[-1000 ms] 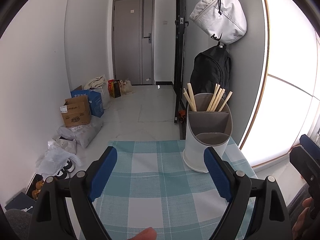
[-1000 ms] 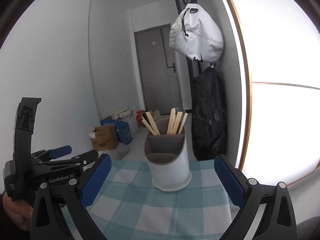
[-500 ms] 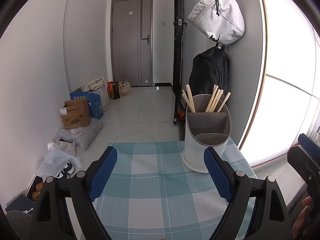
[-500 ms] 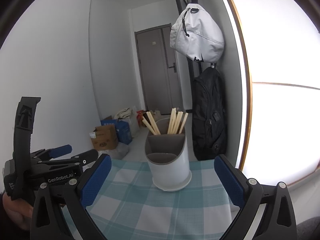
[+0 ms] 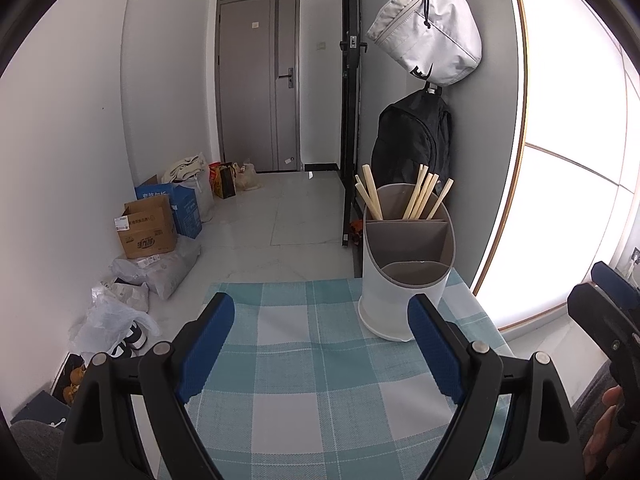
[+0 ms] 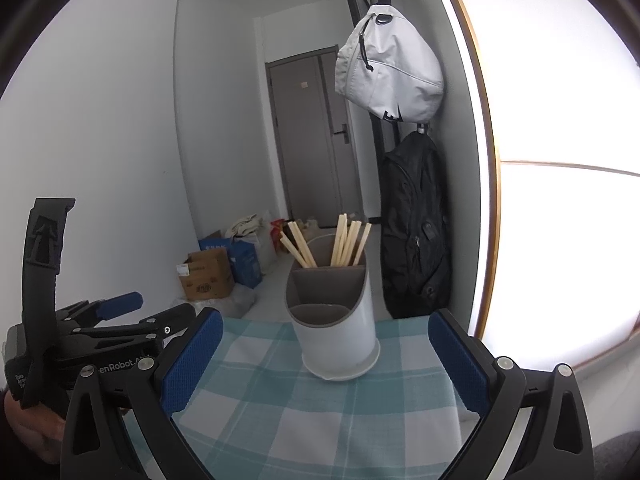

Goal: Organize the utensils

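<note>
Underneath everything lies a table (image 5: 320,420) covered by a teal-and-white checked cloth, which fills the lower half of both wrist views. Behind it, a black backpack (image 5: 408,140) hangs against the grey wall with a pale grey sling bag (image 5: 428,28) hooked above it, and cardboard boxes (image 5: 148,228) sit on the floor by the left wall, short of a closed grey door (image 5: 258,84). Next in size, the left gripper (image 5: 320,344) hovers over the cloth with its blue-padded fingers (image 5: 204,344) spread wide and nothing between them. Likewise the right gripper (image 6: 326,364) has its fingers (image 6: 456,360) wide apart and empty, pointing at the utensil holder (image 6: 336,336). That holder, a white tub with a grey divided insert, stands upright on the far part of the cloth near its right edge, just beyond the left gripper's right finger. Smallest of all, the wooden chopsticks (image 5: 424,196) stand tilted in its rear compartment, two leaning left and the others leaning right, while the front compartments look empty.
</note>
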{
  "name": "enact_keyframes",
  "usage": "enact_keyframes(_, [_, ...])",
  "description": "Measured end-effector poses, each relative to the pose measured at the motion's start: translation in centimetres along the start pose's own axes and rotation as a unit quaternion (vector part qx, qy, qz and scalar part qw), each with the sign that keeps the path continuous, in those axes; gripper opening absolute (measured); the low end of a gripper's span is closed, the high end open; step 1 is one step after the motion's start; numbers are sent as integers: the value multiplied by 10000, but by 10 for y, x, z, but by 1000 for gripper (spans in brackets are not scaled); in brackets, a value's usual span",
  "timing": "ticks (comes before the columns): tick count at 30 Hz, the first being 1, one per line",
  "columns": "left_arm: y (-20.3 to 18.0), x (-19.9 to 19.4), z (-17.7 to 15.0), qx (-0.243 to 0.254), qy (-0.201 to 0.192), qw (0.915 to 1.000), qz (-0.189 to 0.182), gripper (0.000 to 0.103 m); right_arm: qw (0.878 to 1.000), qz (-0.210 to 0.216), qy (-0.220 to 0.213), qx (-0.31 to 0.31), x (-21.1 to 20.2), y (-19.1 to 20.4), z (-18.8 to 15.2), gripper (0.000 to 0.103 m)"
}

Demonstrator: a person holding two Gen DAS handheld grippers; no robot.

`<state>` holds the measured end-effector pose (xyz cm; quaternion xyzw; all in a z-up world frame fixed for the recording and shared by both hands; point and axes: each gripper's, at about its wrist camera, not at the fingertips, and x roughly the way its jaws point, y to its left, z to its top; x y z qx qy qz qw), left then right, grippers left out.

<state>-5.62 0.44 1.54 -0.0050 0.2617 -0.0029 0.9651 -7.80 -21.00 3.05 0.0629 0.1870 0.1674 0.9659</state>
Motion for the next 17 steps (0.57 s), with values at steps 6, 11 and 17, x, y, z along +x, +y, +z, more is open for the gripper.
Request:
enact_keyframes(6, [0, 1, -1, -26, 40, 10000, 3, 85, 10000, 20, 8, -57, 0, 2, 1, 103])
enact_keyframes(11, [0, 1, -1, -14, 47, 10000, 4, 85, 10000, 35, 39, -40, 3, 1, 1, 103])
enact_keyframes(17, [0, 4, -2, -24, 76, 10000, -53, 86, 9999, 39, 106, -22, 6, 1, 0, 103])
